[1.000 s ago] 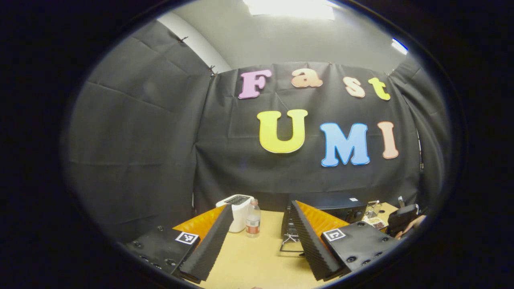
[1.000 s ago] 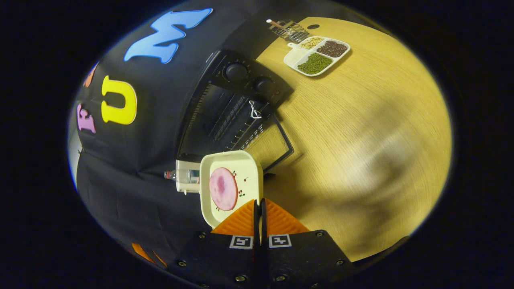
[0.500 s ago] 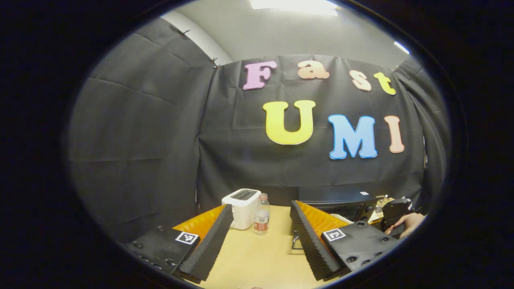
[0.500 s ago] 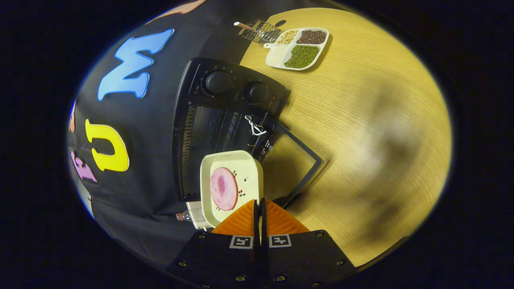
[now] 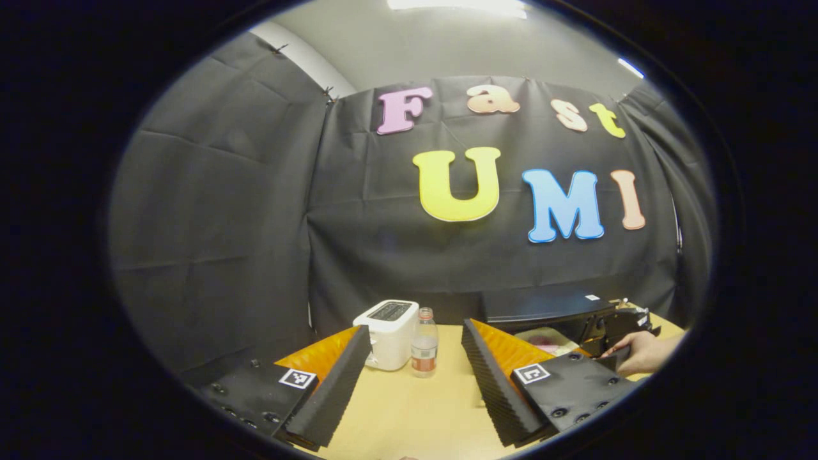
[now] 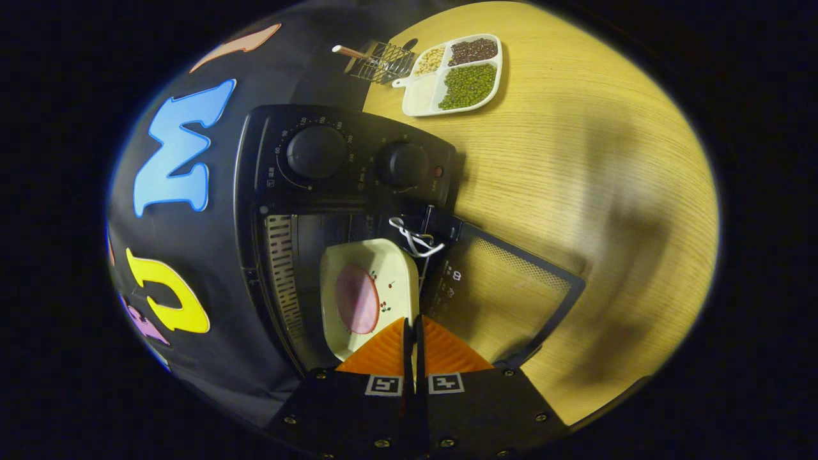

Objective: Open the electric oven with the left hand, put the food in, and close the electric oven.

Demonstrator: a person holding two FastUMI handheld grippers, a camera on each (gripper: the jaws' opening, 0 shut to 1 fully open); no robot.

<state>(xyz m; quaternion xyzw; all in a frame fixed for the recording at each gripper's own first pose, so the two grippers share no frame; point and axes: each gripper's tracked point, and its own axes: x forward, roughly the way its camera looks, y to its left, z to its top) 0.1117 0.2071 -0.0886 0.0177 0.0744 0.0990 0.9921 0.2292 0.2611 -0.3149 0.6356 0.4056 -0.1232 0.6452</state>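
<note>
In the right gripper view my right gripper [image 6: 413, 324] is shut on the rim of a cream square plate [image 6: 397, 281] carrying a round pink slice of meat [image 6: 356, 300]. The plate's far half lies inside the mouth of the black electric oven [image 6: 319, 160], whose glass door [image 6: 505, 287] hangs open flat over the table. In the left gripper view my left gripper [image 5: 412, 348] stands open and empty, held back from the oven [image 5: 543, 310]. There a hand [image 5: 642, 351] holds the other gripper at the oven's front, with the plate [image 5: 543, 338] just visible.
A white toaster [image 5: 390, 332] and a small water bottle [image 5: 424, 342] stand at the back of the wooden table [image 5: 415, 409]. A divided tray of beans [image 6: 457, 73] and a wire rack [image 6: 380, 61] lie beyond the oven. A white cord loop [image 6: 414, 237] hangs at the door hinge.
The right gripper has carried the plate forward, from in front of the oven into its opening. The left gripper has shifted a little, staying open.
</note>
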